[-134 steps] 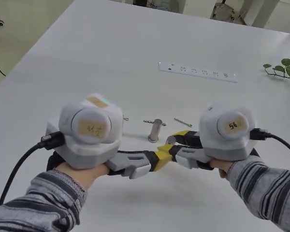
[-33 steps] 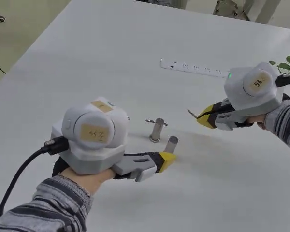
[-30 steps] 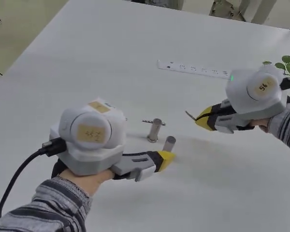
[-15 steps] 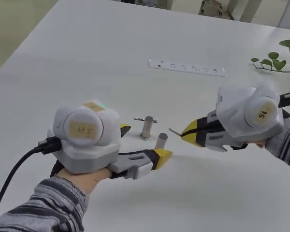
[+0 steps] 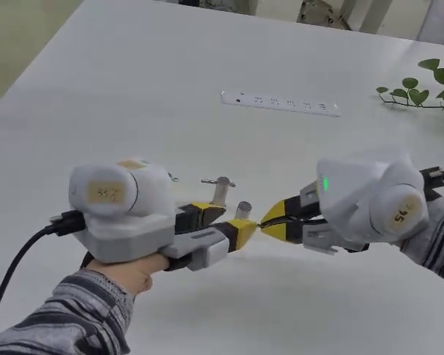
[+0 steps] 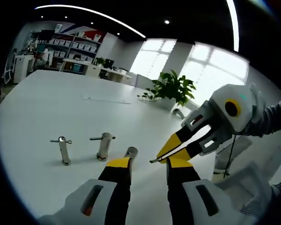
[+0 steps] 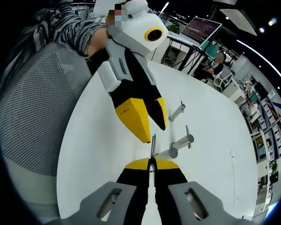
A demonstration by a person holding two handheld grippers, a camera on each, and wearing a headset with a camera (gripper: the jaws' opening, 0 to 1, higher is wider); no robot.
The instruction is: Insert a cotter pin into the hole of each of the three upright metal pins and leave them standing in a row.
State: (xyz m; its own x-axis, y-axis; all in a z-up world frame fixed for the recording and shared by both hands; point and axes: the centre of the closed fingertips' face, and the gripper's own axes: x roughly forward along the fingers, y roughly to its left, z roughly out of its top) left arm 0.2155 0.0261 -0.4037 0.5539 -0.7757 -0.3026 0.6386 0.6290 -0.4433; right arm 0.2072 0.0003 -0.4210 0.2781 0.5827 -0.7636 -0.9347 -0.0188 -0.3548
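Three upright metal pins stand in a row on the white table (image 5: 133, 89). In the left gripper view, the far pin (image 6: 63, 150) and the middle pin (image 6: 103, 146) each carry a cotter pin through the top. The near pin (image 6: 130, 152) (image 5: 243, 209) is bare and stands just past my left gripper (image 6: 150, 164) (image 5: 222, 222), which is open. My right gripper (image 7: 152, 164) (image 5: 270, 225) is shut on a cotter pin (image 7: 152, 143) (image 6: 154, 160). Its tip points toward the bare pin (image 7: 167, 153) and lies close to the left gripper's yellow fingers (image 7: 136, 115).
A white power strip (image 5: 280, 103) lies farther back on the table, and a green plant sprig (image 5: 422, 83) reaches in at the far right. A black cable (image 5: 15, 266) trails from the left gripper.
The right gripper has come down and to the left from the right side, bringing the cotter pin up to the bare pin. The left gripper's jaws now flank that pin's side.
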